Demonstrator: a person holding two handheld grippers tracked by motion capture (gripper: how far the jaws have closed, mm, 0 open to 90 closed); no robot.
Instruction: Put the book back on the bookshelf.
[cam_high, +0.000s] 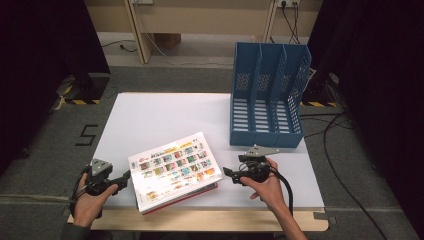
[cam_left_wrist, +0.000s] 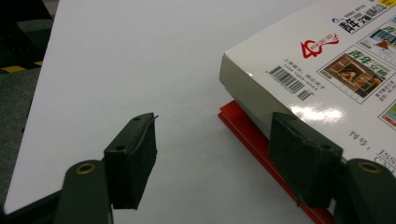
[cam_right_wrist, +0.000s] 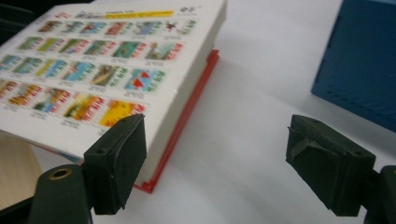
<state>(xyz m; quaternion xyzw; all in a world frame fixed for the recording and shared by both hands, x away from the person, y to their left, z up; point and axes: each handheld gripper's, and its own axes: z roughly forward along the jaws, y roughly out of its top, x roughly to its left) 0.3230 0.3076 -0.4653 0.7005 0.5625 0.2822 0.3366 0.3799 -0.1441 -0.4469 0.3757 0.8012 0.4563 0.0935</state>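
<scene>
1. Fingers of the left gripper (cam_high: 125, 176) stood partly apart with nothing clamped, one pad (cam_left_wrist: 303, 158) against the left edge of the thick white-covered book (cam_high: 174, 169), the other (cam_left_wrist: 133, 158) over bare table (cam_high: 150, 115).
2. That book lay on a thin red book (cam_left_wrist: 247, 128) near the table's front edge.
3. Right of the book, the right gripper (cam_high: 229, 173) was wide open and empty.
4. Behind it, right of the book, stood a blue file rack (cam_high: 267, 95).

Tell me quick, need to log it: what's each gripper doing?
Left gripper: open, jaws apart at the book's corner, gripping nothing.
Right gripper: open, empty, beside the book.
</scene>
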